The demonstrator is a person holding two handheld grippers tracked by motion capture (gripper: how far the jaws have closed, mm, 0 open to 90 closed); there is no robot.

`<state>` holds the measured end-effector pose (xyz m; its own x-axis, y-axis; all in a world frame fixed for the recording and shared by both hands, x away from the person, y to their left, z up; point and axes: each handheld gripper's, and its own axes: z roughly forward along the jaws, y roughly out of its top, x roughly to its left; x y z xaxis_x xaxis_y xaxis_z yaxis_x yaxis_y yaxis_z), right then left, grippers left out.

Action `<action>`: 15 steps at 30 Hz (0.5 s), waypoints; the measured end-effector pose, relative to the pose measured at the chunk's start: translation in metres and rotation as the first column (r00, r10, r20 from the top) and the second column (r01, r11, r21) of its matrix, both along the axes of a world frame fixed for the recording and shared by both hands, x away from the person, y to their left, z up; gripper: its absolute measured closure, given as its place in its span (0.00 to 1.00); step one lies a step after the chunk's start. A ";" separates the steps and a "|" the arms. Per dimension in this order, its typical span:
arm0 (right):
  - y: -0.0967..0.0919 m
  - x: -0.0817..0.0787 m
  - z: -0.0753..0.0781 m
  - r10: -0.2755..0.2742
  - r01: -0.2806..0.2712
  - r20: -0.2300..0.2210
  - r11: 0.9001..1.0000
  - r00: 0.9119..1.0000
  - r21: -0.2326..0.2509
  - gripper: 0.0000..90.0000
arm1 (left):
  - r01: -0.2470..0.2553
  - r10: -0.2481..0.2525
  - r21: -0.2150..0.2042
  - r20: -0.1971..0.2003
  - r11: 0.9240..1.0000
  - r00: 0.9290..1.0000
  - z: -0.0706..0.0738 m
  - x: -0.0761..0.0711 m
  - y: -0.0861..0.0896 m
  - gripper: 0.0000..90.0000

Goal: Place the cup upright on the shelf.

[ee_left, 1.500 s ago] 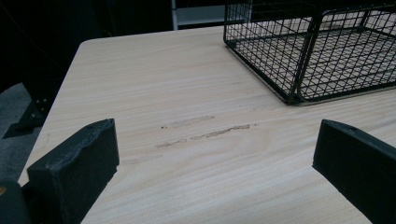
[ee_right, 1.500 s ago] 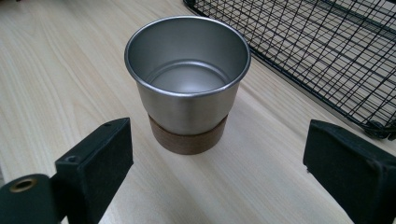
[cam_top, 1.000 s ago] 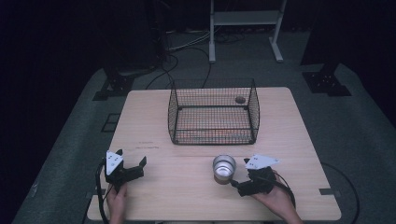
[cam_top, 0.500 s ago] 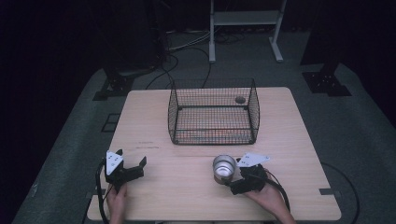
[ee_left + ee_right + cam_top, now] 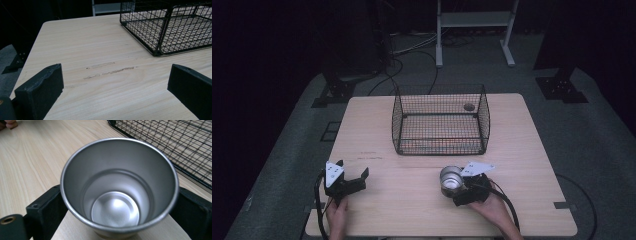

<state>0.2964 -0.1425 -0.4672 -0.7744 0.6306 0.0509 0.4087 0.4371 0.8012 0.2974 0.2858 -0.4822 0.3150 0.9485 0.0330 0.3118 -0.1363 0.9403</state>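
Observation:
A shiny steel cup stands upright on the wooden table, in front of the wire basket. My right gripper reaches it from the right front; in the right gripper view the cup sits between the two black jaws, which flank its sides at about full width. The cup is empty inside. My left gripper rests at the table's front left, open, with bare wood between its jaws.
The black wire basket stands at the table's middle back, open on top; a small dark round thing shows at its far right corner. Its near wall lies just beyond the cup. Cables trail from both grippers.
My right gripper has slid left toward the cup, and its jaws now stand on either side of it. The left gripper has stayed put.

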 end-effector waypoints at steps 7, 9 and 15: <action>0.003 0.001 0.000 0.008 -0.008 0.004 1.000 1.000 -0.001 0.15 | 0.001 -0.001 0.000 0.001 1.000 1.000 0.000 0.000 0.000 0.00; 0.002 0.001 0.001 0.002 -0.002 0.003 1.000 1.000 -0.001 0.18 | 0.001 -0.001 -0.001 0.001 1.000 1.000 0.000 0.000 0.000 0.00; 0.001 -0.002 0.002 -0.004 0.004 0.022 1.000 1.000 -0.008 0.20 | 0.001 -0.001 0.000 0.001 1.000 1.000 0.000 0.000 0.000 0.00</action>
